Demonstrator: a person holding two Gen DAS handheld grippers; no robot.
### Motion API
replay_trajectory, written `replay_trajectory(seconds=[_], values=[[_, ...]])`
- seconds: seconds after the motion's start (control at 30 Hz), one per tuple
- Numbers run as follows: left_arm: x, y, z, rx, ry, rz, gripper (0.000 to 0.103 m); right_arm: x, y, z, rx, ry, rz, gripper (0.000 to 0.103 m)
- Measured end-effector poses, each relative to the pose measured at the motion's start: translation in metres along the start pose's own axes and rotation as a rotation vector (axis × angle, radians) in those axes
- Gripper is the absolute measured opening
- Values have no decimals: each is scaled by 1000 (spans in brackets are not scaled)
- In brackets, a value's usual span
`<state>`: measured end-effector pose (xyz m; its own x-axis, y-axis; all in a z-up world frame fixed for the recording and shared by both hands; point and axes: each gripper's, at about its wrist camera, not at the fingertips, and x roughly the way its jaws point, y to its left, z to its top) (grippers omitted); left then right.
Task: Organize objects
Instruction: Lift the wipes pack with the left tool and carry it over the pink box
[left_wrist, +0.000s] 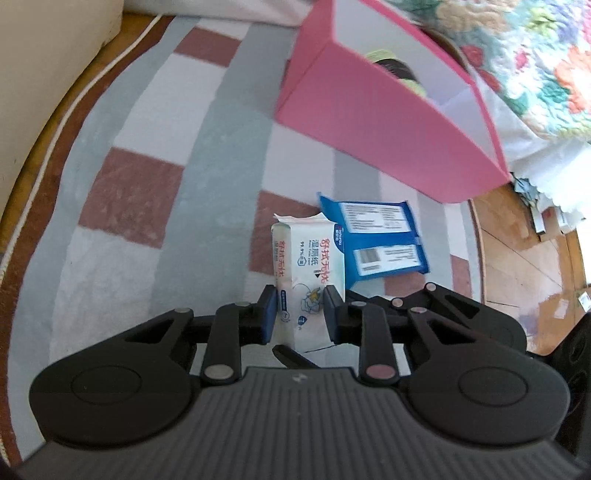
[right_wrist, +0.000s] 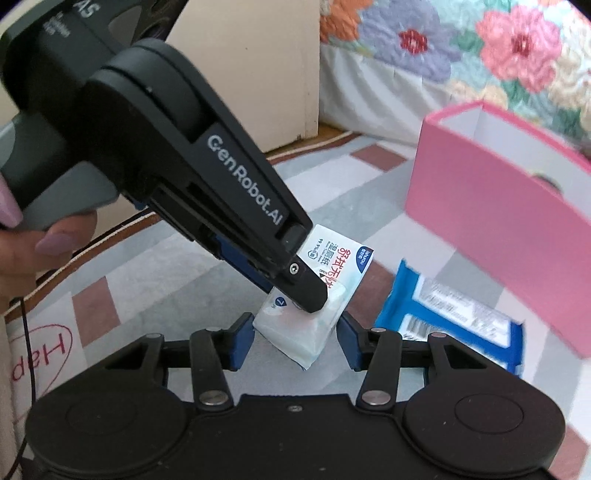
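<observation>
A small white wet-wipes pack (left_wrist: 306, 266) with red lettering is clamped across its thickness by my left gripper (left_wrist: 300, 310), which is shut on it. In the right wrist view the left gripper (right_wrist: 306, 301) comes down from the upper left onto the same white pack (right_wrist: 332, 258), which hangs tilted above the rug. The pack's lower end sits between the blue pads of my right gripper (right_wrist: 295, 339), and both pads touch its sides. A blue wipes pack (left_wrist: 384, 236) (right_wrist: 454, 314) lies flat on the rug just beyond. Behind it stands an open pink box (left_wrist: 369, 122) (right_wrist: 498, 192).
A grey, white and red checked rug (left_wrist: 147, 184) covers a wooden floor (left_wrist: 524, 251). A floral bedspread (right_wrist: 424, 40) hangs at the back, with a cream cabinet (right_wrist: 251, 74) beside it. A person's hand (right_wrist: 44, 243) holds the left gripper's handle. Something dark and green lies inside the box.
</observation>
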<state>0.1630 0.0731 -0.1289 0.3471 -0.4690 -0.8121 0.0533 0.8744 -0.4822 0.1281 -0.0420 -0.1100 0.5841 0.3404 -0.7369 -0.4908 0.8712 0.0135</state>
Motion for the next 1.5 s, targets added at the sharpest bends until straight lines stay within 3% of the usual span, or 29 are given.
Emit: replay_trajectory(seconds=[0.23, 0.5, 0.97, 1.17, 1.5], values=[[-10, -15, -3, 20, -28, -43, 28, -24, 2, -2, -35, -33, -50, 54], [-26, -34, -5, 78, -87, -81, 28, -44, -12, 1, -2, -79, -46, 54], [-44, -66, -6, 141, -149, -96, 29, -74, -24, 7, 22, -122, -62, 54], [-57, -81, -5, 157, -194, -103, 29, -88, -22, 14, -42, -142, -112, 54], [-86, -100, 5, 171, -251, -92, 29, -109, -27, 36, -65, -173, -114, 54]])
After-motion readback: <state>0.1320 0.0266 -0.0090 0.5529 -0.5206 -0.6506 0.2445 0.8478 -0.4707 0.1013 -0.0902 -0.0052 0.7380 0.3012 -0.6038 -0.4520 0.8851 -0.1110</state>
